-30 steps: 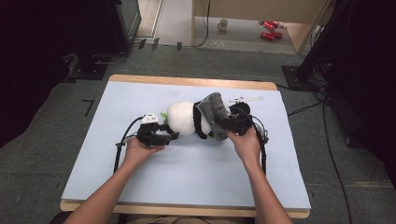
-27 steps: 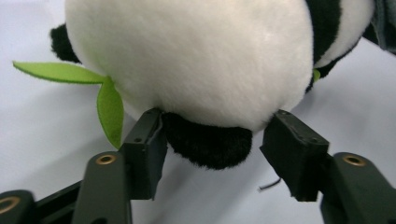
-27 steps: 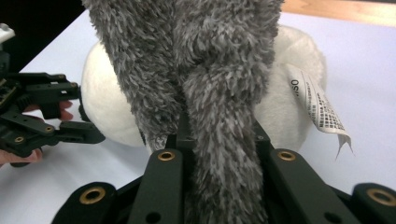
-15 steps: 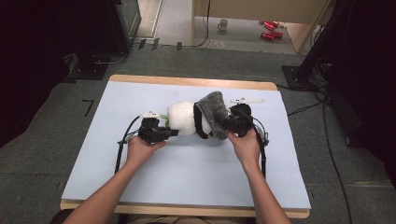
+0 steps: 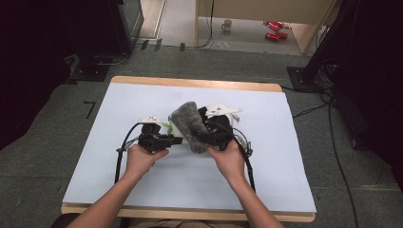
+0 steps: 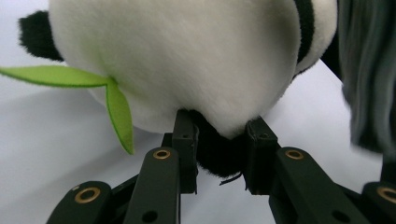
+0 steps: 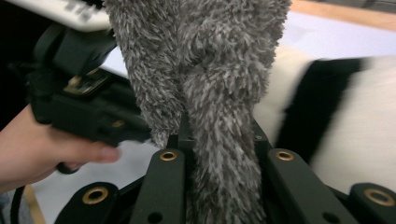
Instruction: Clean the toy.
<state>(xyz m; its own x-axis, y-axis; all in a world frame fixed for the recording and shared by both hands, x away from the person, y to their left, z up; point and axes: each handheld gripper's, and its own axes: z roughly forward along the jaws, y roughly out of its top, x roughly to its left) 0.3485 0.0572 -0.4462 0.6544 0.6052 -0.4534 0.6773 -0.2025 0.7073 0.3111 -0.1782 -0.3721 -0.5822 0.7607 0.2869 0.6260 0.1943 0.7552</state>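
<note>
One panda plush toy (image 5: 177, 127) and one grey fuzzy cloth (image 5: 189, 127) lie mid-bench (image 5: 285, 161). Left hand-held gripper (image 5: 178, 140), at nine o'clock, just closed on the panda's black limb; right hand-held gripper (image 5: 202, 137) clamps the cloth.

**One overhead camera, two riding on the grippers**

The high view looks forward and down on the white table (image 5: 142, 185) from the person's side, well back. The left gripper view sits low, close against the panda plush (image 6: 187, 60). The right gripper view looks along its jaws – just as near – at the grey furry cloth (image 7: 205, 70). All three share the plush and cloth at mid-table.
</note>
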